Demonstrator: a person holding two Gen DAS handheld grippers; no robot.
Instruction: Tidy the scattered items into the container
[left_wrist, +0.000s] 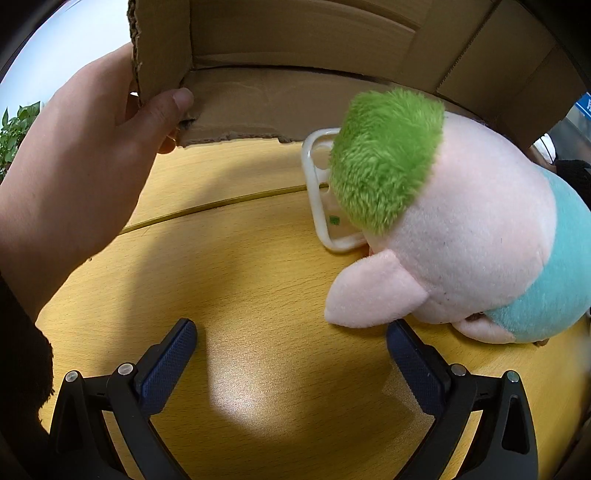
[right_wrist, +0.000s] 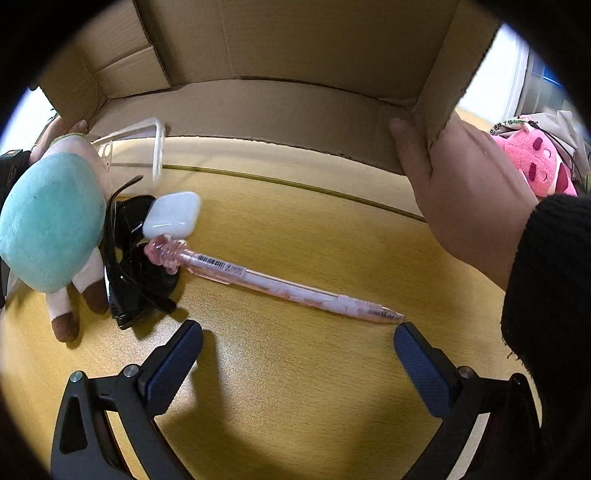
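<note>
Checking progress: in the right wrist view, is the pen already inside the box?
No, the pen lies on the table outside the box.

Box (right_wrist: 295, 110) tipped open (items (right_wrist: 273, 284) outside).

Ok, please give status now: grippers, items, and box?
Both grippers open, empty: left gripper, right gripper. Pen, plush on table. Hands hold cardboard box.

**Yellow Wood Table Under Bright Light**

A yellow wood-grain table (right_wrist: 295, 369) filled both views, a dark seam (right_wrist: 295, 182) crossing its top. Overhead light glared off it. Green leaves (left_wrist: 16, 133) stood against a bright, pale background at the left edge.
</note>
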